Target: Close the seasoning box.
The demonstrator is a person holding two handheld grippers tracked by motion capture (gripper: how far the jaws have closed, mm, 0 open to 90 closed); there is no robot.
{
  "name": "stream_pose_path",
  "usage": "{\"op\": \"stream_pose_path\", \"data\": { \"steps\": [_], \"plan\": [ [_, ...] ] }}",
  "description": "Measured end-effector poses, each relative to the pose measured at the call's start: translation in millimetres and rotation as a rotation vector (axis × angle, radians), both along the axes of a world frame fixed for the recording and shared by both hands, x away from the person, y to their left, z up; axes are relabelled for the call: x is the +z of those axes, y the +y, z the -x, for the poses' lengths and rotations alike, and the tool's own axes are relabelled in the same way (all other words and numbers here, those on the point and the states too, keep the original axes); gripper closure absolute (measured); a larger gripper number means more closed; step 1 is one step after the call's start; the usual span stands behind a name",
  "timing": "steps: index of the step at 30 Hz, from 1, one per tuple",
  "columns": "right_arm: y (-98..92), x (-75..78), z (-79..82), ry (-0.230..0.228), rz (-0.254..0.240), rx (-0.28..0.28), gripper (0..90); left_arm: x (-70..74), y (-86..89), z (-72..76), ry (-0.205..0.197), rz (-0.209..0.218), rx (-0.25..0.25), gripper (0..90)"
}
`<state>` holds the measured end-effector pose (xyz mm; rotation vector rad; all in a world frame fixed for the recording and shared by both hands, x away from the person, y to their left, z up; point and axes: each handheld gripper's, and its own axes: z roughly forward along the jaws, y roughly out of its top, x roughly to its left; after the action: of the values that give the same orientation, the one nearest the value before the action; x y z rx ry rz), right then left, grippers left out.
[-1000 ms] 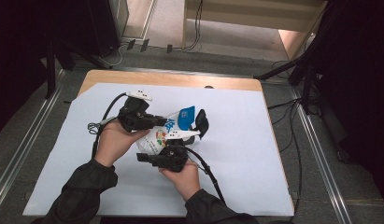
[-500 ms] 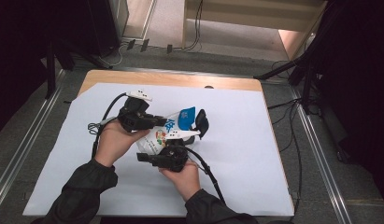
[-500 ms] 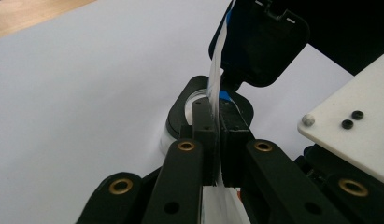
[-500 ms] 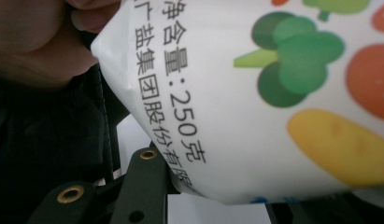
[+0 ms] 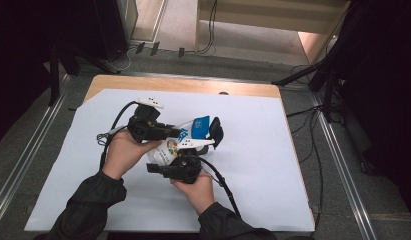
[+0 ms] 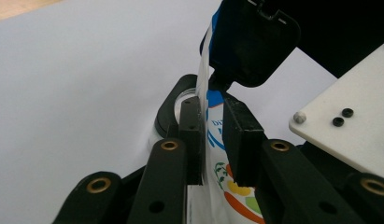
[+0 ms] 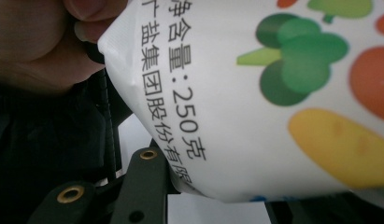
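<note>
A white pouch (image 5: pixel 168 149) with printed vegetables and a blue top is held up over the table between both hands. My left gripper (image 5: pixel 180 134) points right. Its jaws have just been opening, and in the left gripper view the pouch's thin edge (image 6: pixel 213 154) runs between the pads (image 6: pixel 241 140) with a narrow gap. My right gripper (image 5: pixel 210 137) reaches up from below and is shut on the pouch near its blue top. In the right gripper view the pouch (image 7: pixel 255 102) bulges across the jaws, beside a thumb (image 7: pixel 35 42).
A white sheet (image 5: pixel 273 165) covers the wooden table (image 5: pixel 193 85). Cables (image 5: pixel 108 137) trail from both grippers across the sheet. Metal rails (image 5: pixel 338 165) run along both sides of the table, with dark equipment and cords on the floor beyond.
</note>
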<state>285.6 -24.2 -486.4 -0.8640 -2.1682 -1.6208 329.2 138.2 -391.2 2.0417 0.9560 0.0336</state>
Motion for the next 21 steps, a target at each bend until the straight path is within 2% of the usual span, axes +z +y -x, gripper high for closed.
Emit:
{"op": "stream_pose_path", "data": {
  "steps": [15,21],
  "plan": [
    [-1.0,1.3,-1.0,0.005,-0.011,-0.003,69.5,2.0,1.5,1.4,0.012,-0.012,-0.012,77.3],
    [-2.1,2.0,-1.7,-0.004,-0.015,-0.005,69.5,6.0,2.8,3.3,0.006,-0.022,-0.009,80.6]
  ]
}}
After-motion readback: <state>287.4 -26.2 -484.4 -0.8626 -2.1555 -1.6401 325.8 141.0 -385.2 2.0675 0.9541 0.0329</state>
